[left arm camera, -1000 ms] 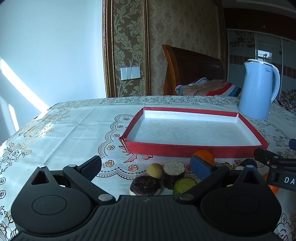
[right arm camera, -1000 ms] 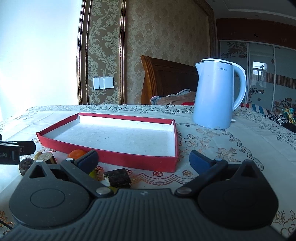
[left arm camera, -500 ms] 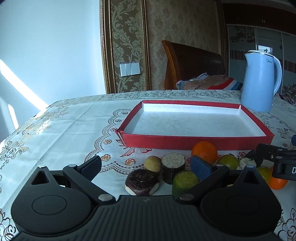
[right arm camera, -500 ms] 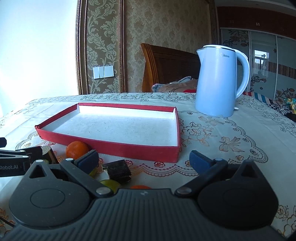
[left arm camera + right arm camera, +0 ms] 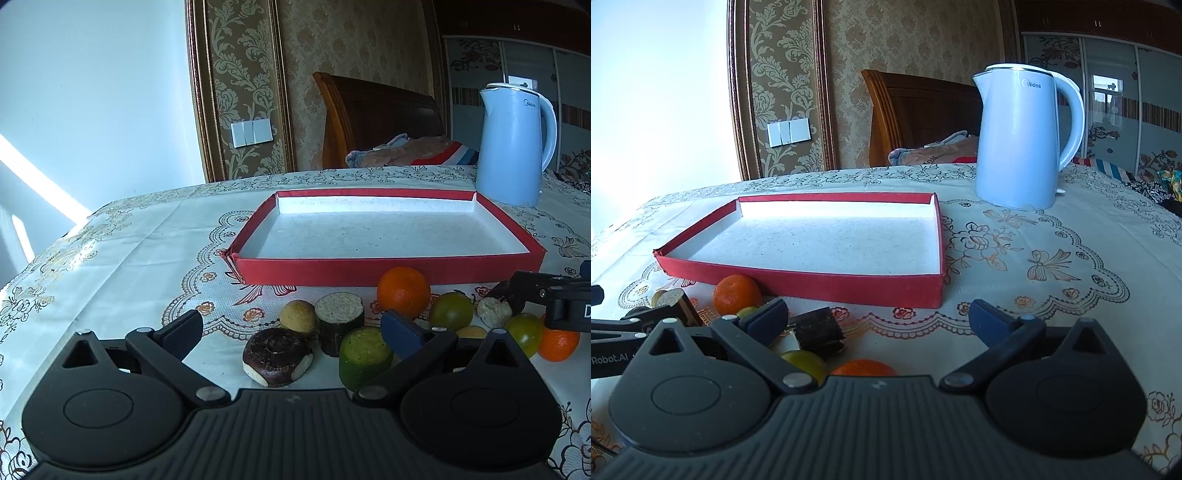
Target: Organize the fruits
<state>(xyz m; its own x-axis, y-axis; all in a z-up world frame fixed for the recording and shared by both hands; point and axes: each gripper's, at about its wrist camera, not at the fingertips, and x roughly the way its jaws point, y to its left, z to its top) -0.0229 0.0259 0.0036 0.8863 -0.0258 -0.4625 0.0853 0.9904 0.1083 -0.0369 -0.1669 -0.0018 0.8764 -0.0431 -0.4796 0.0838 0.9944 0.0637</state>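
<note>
Both tongs (image 5: 291,328) (image 5: 877,319) gape wide, empty, fruits (image 5: 403,291) just ahead.

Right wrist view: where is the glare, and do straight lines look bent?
Right wrist view: the wall at left is washed out white, and the wardrobe edges bow. Left wrist view: a sun stripe crosses the wall; the red tray stays sharp.
</note>
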